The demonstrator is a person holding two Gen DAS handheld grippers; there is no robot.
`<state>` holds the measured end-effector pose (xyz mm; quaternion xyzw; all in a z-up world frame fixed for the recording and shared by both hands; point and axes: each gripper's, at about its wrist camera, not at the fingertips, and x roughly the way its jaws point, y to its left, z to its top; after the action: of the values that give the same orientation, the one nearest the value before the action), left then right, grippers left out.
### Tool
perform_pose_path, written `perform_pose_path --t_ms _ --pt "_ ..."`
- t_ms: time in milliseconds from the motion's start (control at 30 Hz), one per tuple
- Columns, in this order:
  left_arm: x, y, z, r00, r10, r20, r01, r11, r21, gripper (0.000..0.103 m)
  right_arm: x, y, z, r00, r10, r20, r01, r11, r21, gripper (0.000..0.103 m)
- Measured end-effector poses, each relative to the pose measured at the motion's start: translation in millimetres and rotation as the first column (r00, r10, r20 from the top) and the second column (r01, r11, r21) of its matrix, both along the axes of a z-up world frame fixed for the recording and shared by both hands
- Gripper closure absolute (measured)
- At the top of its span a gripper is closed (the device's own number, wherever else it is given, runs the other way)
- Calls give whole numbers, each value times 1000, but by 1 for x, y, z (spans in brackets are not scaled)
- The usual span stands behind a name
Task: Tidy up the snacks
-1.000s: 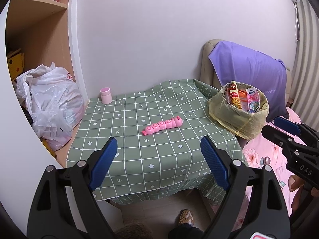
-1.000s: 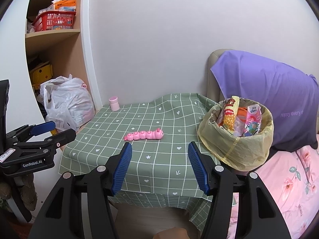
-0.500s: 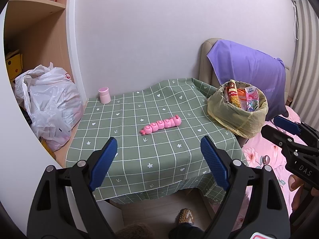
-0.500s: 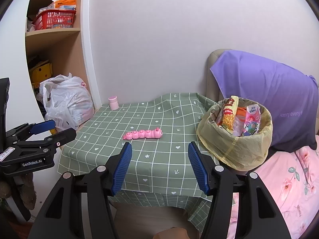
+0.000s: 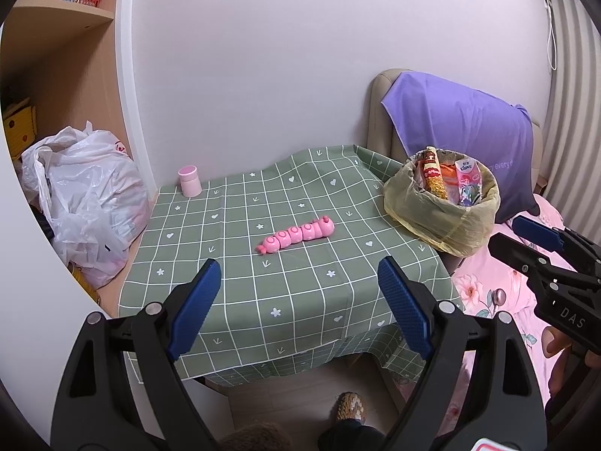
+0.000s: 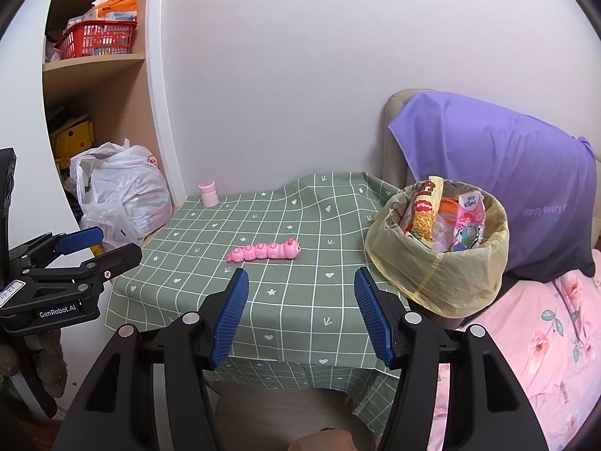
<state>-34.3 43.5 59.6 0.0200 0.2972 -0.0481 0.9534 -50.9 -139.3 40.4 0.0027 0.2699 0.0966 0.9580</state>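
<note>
On the green checked tablecloth (image 5: 240, 233), near its centre, lay a pink caterpillar toy (image 5: 296, 234), its head toward 3 o'clock in both wrist views. A small pink jar (image 5: 189, 181) stood upright at the cloth's far corner, toward 10 o'clock from the toy. At 2 o'clock from the toy, at the cloth's right edge, sat a basket lined with a yellow plastic bag (image 6: 437, 263). The snacks stood inside it: a tall noodle-snack packet (image 6: 422, 210), an orange packet (image 6: 447, 206) and a pink cartoon pouch (image 6: 467, 221), all leaning against the basket's far wall. My left gripper (image 5: 296, 300) hovered short of the table's near edge, its blue-padded jaws spread wide with nothing between them. My right gripper (image 6: 300, 312) hovered likewise, jaws apart and unloaded, the basket at its 1 o'clock. A white plastic bag (image 5: 88, 203) sat at 9 o'clock beside the table, under a wooden shelf bearing a red basket (image 6: 95, 39). A purple pillow (image 6: 499, 184) rested behind the snack basket, above a pink floral bedspread (image 6: 533, 342).
</note>
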Motion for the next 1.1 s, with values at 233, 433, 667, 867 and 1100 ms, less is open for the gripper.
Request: perform_pose_path --t_ms 233,433,667,867,1100 --pt "1 0 0 1000 -2 -1 2 1000 -1 22 0 -1 -1 1000 -9 -3 9 1000 0 48" --pt "2 0 -1 1000 0 4 0 1000 3 22 2 -1 -2 1000 -7 -4 7 1000 -1 48" --pt "4 -1 -4 1000 19 0 -19 1000 6 22 4 0 -5 1000 -6 -13 6 1000 -2 47" --pt "7 -2 -9 1000 17 -9 -17 1000 14 22 7 0 -8 1000 -5 -20 5 1000 -4 48" --pt "19 -6 -18 999 0 -48 1 1000 12 22 18 -2 -17 999 0 -51 -1 1000 -4 48"
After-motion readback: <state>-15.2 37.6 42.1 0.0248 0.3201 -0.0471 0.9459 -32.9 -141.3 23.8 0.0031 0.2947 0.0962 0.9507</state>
